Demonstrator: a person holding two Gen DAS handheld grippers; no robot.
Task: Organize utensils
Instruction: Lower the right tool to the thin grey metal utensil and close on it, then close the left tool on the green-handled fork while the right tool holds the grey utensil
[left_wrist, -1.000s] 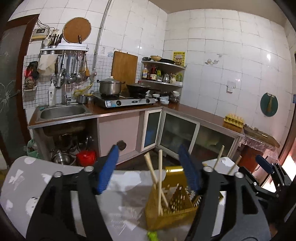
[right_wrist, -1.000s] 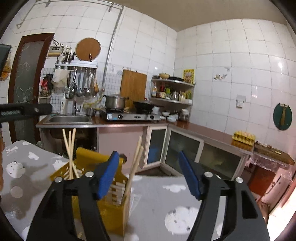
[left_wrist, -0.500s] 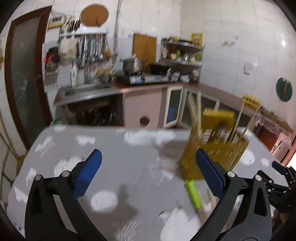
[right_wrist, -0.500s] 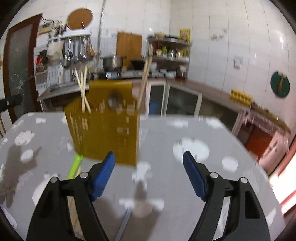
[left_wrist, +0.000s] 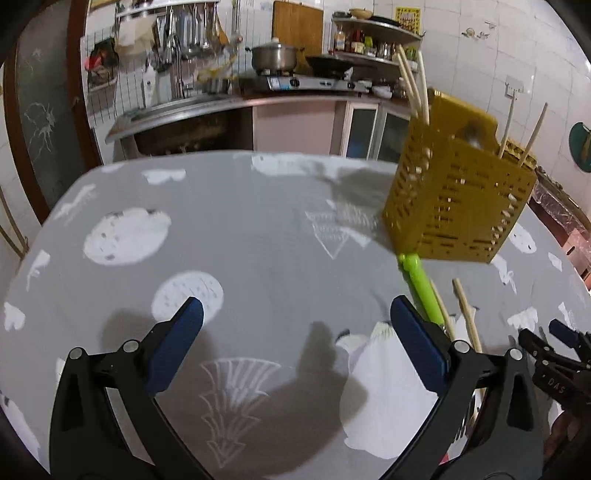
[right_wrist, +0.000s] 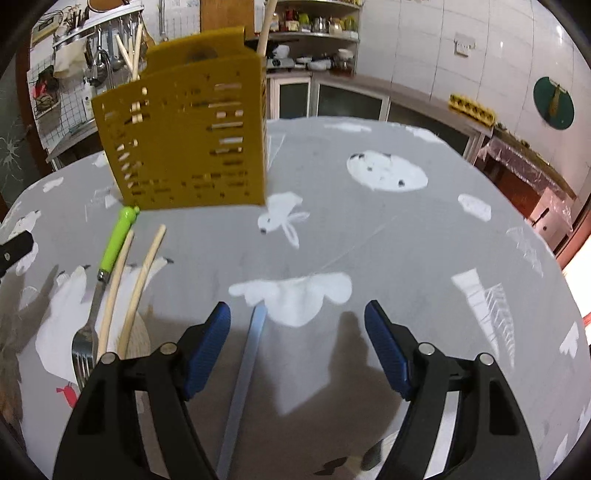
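Tablecloth, grey with white printed shapes, covering the whole table under both my grippers; kitchen counter with sink and stove behind it, well apart from the work.

Utensil holder, yellow, perforated, standing upright on the cloth at the far side; several pale chopsticks in holder rising above its rim.

Left gripper, seen from my left wrist camera: jaws spread wide, nothing between the blue pads, only bare cloth below them; released.

Right gripper, seen from my right wrist camera: jaws apart, gripping nothing; a flat grey strip lies on the cloth running between the fingers toward the near edge; whether a pad touches it I cannot tell.

Fork with green handle, lying flat, handle end touching or just short of the holder's base, tines toward me.

Loose chopsticks, two, pale wood, lying flat just beside the fork on its right, roughly parallel to it, apart from the holder.

All loose pieces lie to the left of my right gripper and to the right of my left gripper.
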